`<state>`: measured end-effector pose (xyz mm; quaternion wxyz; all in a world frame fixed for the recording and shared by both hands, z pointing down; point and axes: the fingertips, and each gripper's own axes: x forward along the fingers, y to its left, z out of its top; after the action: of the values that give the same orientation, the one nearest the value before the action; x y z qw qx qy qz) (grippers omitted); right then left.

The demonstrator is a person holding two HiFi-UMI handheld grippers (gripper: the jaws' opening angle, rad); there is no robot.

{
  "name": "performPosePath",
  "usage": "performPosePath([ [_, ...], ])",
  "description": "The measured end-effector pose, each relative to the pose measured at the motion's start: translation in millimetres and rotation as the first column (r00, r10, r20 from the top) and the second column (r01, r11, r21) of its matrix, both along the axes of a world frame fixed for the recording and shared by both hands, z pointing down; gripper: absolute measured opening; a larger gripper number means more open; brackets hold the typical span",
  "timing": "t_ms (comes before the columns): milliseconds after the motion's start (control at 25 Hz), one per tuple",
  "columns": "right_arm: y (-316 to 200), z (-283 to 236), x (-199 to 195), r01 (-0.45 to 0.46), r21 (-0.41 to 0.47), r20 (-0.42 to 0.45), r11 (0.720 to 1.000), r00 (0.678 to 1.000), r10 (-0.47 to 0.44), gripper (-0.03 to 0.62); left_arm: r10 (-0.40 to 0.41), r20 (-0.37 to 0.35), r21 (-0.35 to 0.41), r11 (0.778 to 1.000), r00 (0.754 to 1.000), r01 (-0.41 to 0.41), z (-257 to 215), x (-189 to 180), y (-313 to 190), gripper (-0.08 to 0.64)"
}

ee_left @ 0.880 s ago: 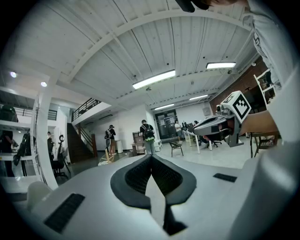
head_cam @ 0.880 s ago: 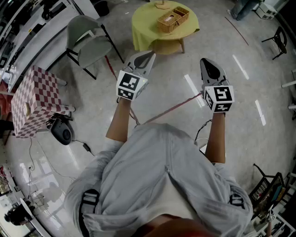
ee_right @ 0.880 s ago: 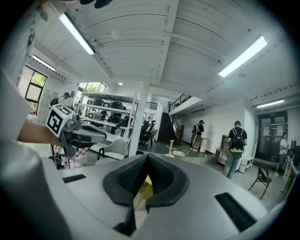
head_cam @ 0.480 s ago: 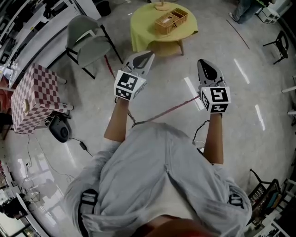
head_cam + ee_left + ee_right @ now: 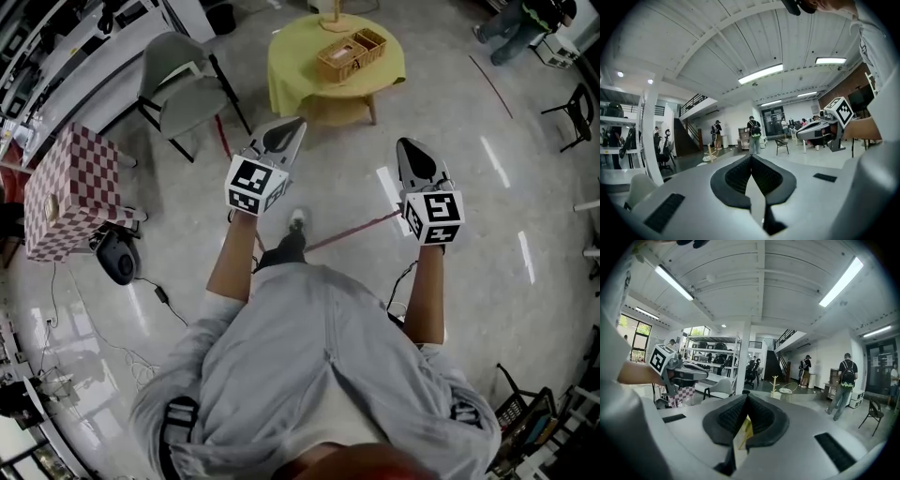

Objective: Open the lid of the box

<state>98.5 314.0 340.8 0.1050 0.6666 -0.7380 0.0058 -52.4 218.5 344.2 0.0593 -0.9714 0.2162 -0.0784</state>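
wicker box (image 5: 349, 54): sits on the round yellow table (image 5: 291, 56) at the top of the head view, well apart from both grippers. the lid looks down, but it is too small to confirm. i judge the task not yet begun.

surroundings: a grey chair (image 5: 183, 89) stands left of the table, and a red line (image 5: 352, 225) crosses the floor between me and it.

risks, in my judgement: if that line is a cord, it could catch a foot on the approach. jaws arriving closed would shove the light box along the cloth instead of catching the lid.

left gripper (image 5: 296, 125): jaws together, nothing between them.

right gripper (image 5: 406, 145): jaws together, empty. only the yellow table shows through the slit.
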Motion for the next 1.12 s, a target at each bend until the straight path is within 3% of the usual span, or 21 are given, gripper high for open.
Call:
performPosePath([
  [240, -47, 13, -1, 0.041, -0.027, -0.004, 0.999, 0.999, -0.041, 0.023, 0.025, 0.019, -0.008, 1.000, 1.000, -0.024, 22, 19, -41, 0.029],
  [600, -174, 3, 18, 0.054, -0.015, 0.004, 0.998, 0.999, -0.054, 0.023, 0.063, 0.006, 0.001, 0.998, 0.998, -0.063, 22, 55, -172, 0.029],
  [840, -261, 16, 39, 0.023, -0.066, -0.003, 0.998, 1.000, -0.024, 0.023, 0.090, 0.008, -0.018, 0.996, 0.996, -0.090, 25, 77, -257, 0.029],
  [1120, -332, 38, 63, -0.082, -0.136, -0.017, 0.987, 0.997, 0.080, 0.023, 0.126, 0.023, -0.041, 0.991, 0.992, -0.125, 40, 91, -323, 0.029],
])
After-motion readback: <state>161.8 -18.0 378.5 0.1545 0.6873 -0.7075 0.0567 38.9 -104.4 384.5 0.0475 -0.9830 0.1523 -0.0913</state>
